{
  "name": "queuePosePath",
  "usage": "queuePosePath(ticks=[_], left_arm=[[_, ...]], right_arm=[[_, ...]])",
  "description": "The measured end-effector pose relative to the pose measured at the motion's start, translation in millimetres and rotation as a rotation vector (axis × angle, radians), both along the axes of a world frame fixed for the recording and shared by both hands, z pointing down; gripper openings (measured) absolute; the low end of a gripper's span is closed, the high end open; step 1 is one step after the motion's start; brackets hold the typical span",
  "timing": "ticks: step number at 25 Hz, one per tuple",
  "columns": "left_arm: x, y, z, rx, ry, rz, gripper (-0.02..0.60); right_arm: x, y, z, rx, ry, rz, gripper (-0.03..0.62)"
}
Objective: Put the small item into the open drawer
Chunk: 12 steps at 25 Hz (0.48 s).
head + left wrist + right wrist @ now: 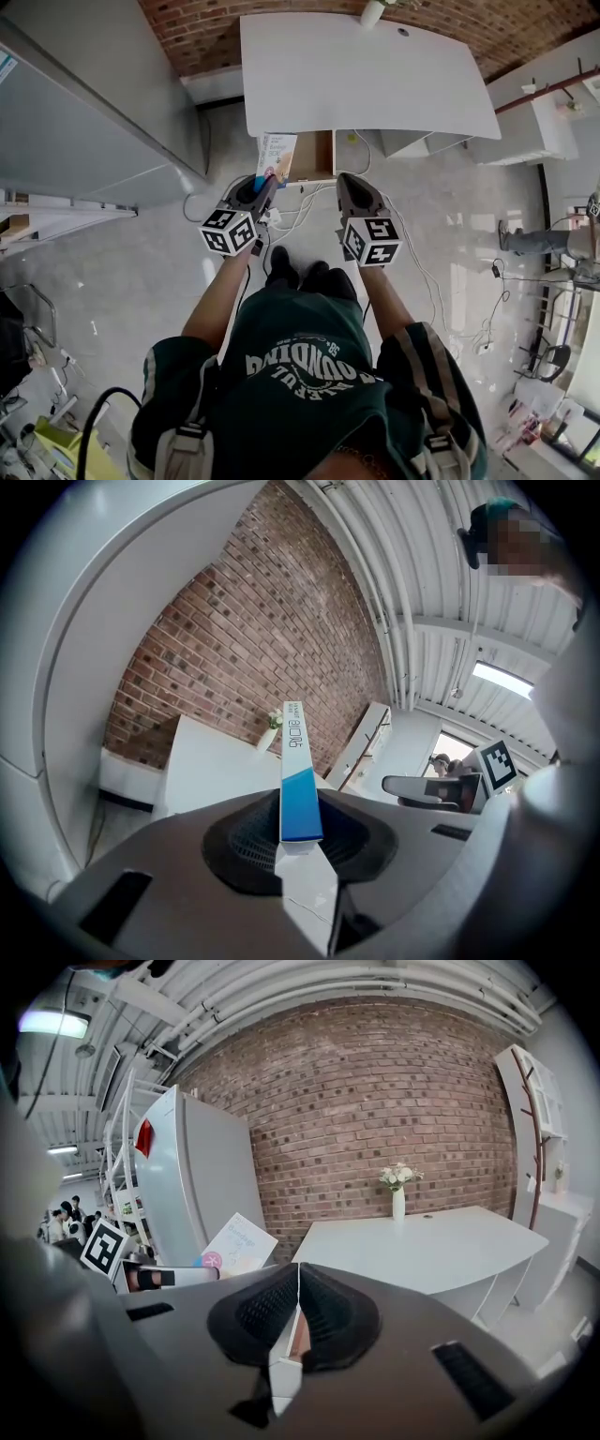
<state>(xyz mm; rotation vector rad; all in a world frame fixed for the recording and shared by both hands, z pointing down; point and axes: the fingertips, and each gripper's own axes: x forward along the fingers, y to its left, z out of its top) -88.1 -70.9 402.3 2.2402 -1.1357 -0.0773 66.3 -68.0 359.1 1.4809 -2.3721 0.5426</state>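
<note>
In the head view my left gripper (265, 190) is shut on a thin flat box (276, 155), white with a blue end, held just left of the open drawer (317, 156) with its wooden inside under the white desk (366, 75). The left gripper view shows the box (294, 761) edge-on, clamped between the jaws of the left gripper (300, 834). My right gripper (352, 190) hangs just right of the drawer front, below it in the picture. Its jaws (298, 1305) are shut with nothing between them. The right gripper view also catches the box (240, 1244).
A tall grey cabinet (84, 112) stands at the left of the desk. Cables (302, 201) trail over the floor below the drawer. A vase of flowers (398, 1194) stands on the desk against the brick wall (375, 1119). The person's feet (305, 274) are close under the grippers.
</note>
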Motion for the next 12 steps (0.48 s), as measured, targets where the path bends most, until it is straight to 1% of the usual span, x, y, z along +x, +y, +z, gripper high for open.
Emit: queuePosePath(ticks=[5,12], left_arm=[[2.2,-2.0,7.0,-0.006,0.011,-0.013,0.091],[7.7,-8.5,16.7,-0.034,-0.003,-0.019,0.091]], right_arm=[[0.2,-3.7,6.3,-0.009,0.008,-0.012,0.026],[0.5,-17.0,11.3,-0.018,-0.012,-0.028,0.025]])
